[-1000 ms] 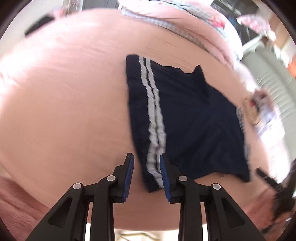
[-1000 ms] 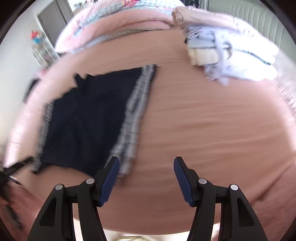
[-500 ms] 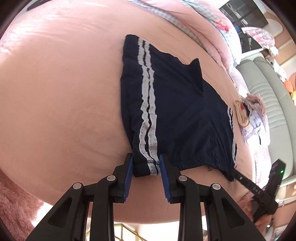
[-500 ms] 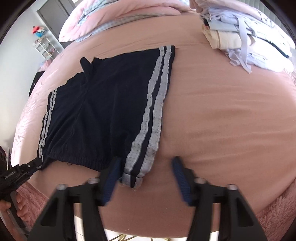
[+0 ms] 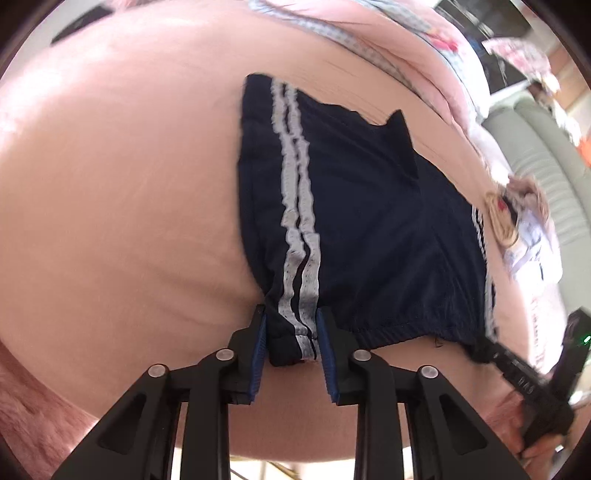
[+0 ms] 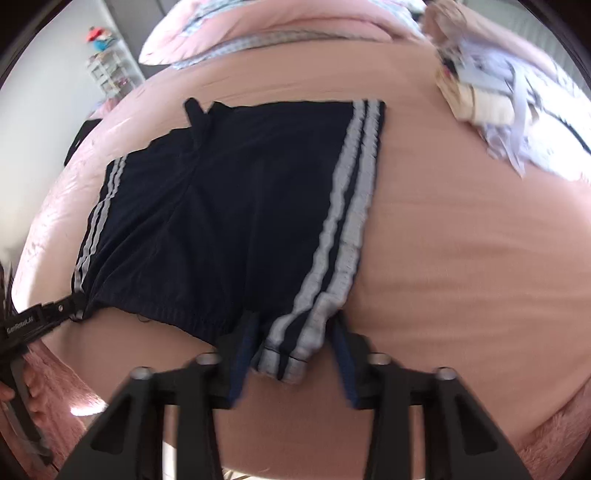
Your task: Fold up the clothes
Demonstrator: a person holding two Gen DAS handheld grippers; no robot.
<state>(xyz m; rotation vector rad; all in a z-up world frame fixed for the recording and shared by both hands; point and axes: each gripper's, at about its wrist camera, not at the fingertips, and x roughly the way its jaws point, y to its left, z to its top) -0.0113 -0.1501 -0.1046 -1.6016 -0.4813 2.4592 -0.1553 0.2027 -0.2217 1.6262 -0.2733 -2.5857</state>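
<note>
Dark navy shorts (image 5: 362, 229) with white side stripes lie flat on a pink bed (image 5: 122, 206), waistband toward me. My left gripper (image 5: 291, 343) has its blue pads on either side of the left waistband corner, jaws narrow and touching the cloth. In the right wrist view the shorts (image 6: 236, 206) fill the middle. My right gripper (image 6: 291, 354) straddles the right waistband corner at the striped edge, with jaws wider than the cloth. The right gripper also shows at the far right of the left wrist view (image 5: 524, 373), and the left one at the far left of the right wrist view (image 6: 40, 317).
A pile of light clothes (image 6: 509, 107) lies at the bed's back right. A pink pillow or quilt (image 6: 258, 33) lies along the back. A grey-green sofa (image 5: 546, 162) stands beyond the bed. A fuzzy pink blanket edge (image 5: 33, 417) hangs at the front.
Both grippers have moved forward onto the waistband corners of the shorts. The left jaws now touch the cloth. The right jaws have narrowed around the striped corner.
</note>
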